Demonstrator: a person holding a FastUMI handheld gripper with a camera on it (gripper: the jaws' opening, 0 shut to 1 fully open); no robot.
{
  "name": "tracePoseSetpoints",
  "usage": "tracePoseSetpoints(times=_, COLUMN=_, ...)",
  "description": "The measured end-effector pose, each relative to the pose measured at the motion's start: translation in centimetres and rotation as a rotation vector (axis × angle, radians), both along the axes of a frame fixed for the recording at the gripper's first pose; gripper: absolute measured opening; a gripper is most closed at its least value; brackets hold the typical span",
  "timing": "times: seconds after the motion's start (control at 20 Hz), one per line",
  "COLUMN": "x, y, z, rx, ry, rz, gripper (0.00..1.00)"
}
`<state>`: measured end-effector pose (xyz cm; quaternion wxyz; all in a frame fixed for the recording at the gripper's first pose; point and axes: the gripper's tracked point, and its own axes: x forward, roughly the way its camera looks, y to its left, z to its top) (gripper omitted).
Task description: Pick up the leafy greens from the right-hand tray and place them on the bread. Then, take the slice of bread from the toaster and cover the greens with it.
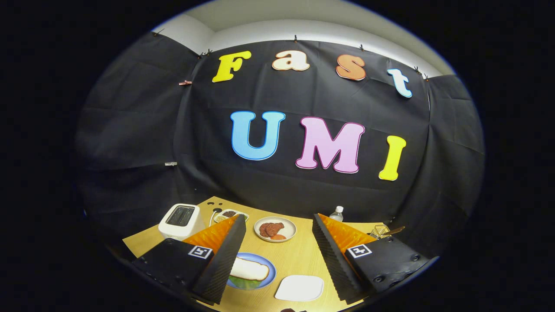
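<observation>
My gripper (278,216) is open and holds nothing, raised above the wooden table (299,260). A blue plate (268,268) lies by the inner side of the left finger, which hides part of it. On the plate lies a slice of bread (248,269), and leafy greens (245,283) peek out from under its near edge. A white toaster (180,221) stands at the table's far left, beyond the left finger; its slot looks dark. A white tray (300,288), bare, lies between the fingers on the near side.
A round plate of meat slices (275,229) sits mid-table ahead of the fingers. A small dish of toppings (230,214) is beside the toaster. A water bottle (337,213) and a wire basket (380,231) stand at the far right.
</observation>
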<state>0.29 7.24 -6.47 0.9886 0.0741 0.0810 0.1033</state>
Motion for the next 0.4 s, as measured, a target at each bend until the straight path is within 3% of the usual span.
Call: tracePoseSetpoints(times=0.4, x=0.85, y=0.30, z=0.10, rx=-0.005, ry=-0.002, rz=0.003, gripper=0.97)
